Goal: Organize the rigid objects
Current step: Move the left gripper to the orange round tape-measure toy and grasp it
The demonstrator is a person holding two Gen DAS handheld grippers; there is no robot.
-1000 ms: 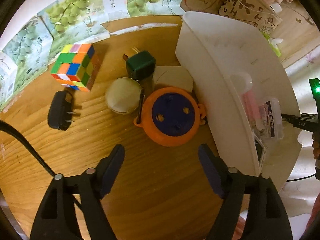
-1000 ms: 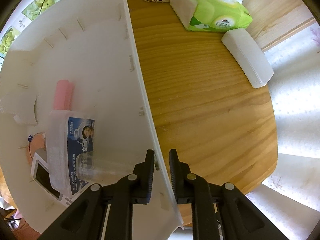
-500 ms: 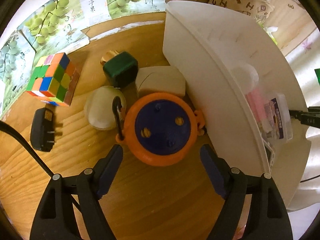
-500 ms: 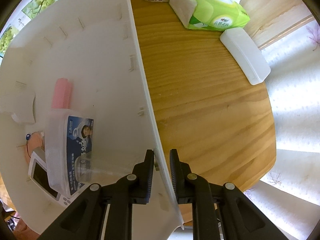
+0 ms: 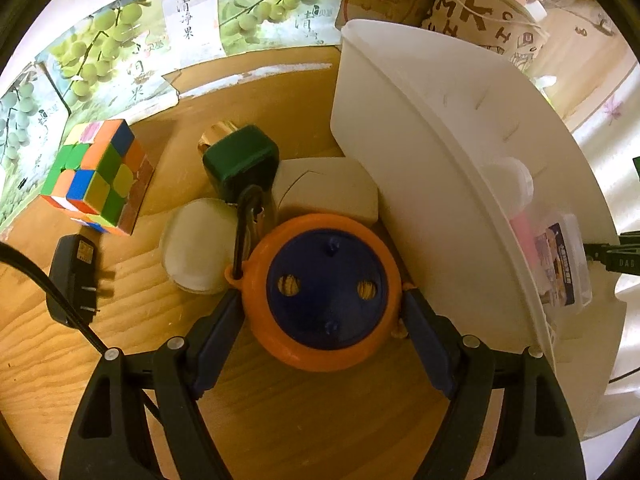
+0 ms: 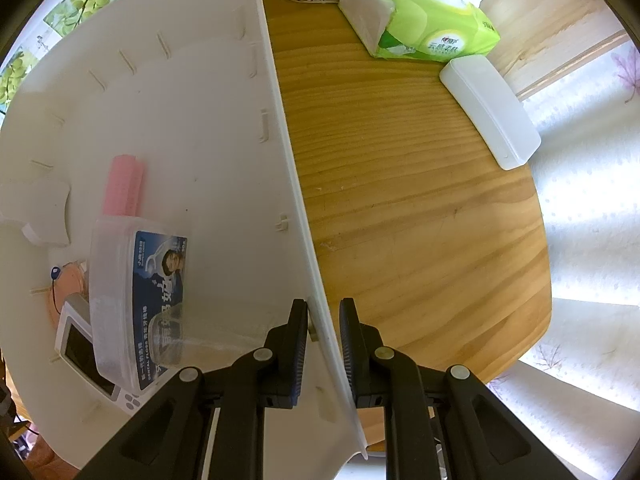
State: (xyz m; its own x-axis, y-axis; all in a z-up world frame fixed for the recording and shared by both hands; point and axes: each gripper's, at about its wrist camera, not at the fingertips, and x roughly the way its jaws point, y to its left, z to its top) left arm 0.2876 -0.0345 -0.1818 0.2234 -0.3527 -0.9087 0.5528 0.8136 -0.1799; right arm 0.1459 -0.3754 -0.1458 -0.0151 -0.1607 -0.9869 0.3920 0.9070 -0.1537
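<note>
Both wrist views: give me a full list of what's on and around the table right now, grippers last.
Round orange case: 1, orange with blue lid, on table between the left fingers.
White bin: 1, white, right of the case.
Floss box: 1, clear with blue label, in bin.
Pink roll: 1, pink, in bin.
White device: 1, dark screen, in bin under the floss box.
Cube puzzle: 1, multicoloured, table left.
Black adapter: 1, below the cube.
Green block: 1, behind the case.
Tissue pack: 1, green, far table.
White case: 1, by the tissues.
Left gripper: open around the orange case.
Right gripper: clamped on the bin wall.
</note>
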